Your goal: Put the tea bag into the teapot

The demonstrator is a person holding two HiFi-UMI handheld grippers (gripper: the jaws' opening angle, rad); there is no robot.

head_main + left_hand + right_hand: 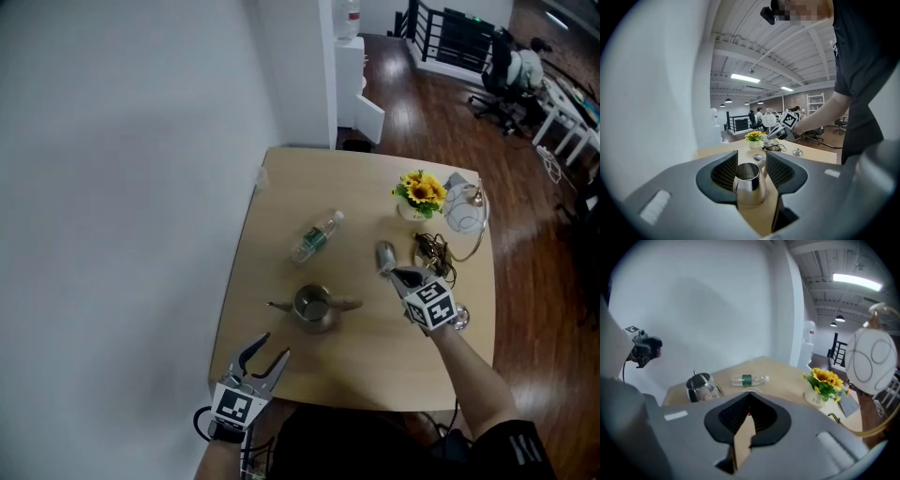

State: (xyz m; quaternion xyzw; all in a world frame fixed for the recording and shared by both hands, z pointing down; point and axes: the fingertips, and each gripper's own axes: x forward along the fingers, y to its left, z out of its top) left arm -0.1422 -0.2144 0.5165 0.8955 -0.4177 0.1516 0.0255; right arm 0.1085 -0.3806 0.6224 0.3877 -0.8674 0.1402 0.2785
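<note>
The steel teapot [314, 307] stands open-topped in the middle of the wooden table [281, 187]; it also shows in the right gripper view [700, 386]. My right gripper [389, 273] is right of the teapot and a little above the table. Its jaws [749, 399] are shut, and only a thin red-marked sliver shows between the pads, apparently the tea bag. My left gripper [265, 361] hovers open at the near left table edge. It points at the teapot [749, 182], which sits well beyond its jaws [751, 159].
A grey oval piece [384, 253] lies just beyond the right gripper. A plastic bottle [316, 236] lies behind the teapot. Sunflowers in a pot [420, 192], a white lamp [464, 211], dark cables [433, 249] and a small metal knob [460, 319] fill the right side.
</note>
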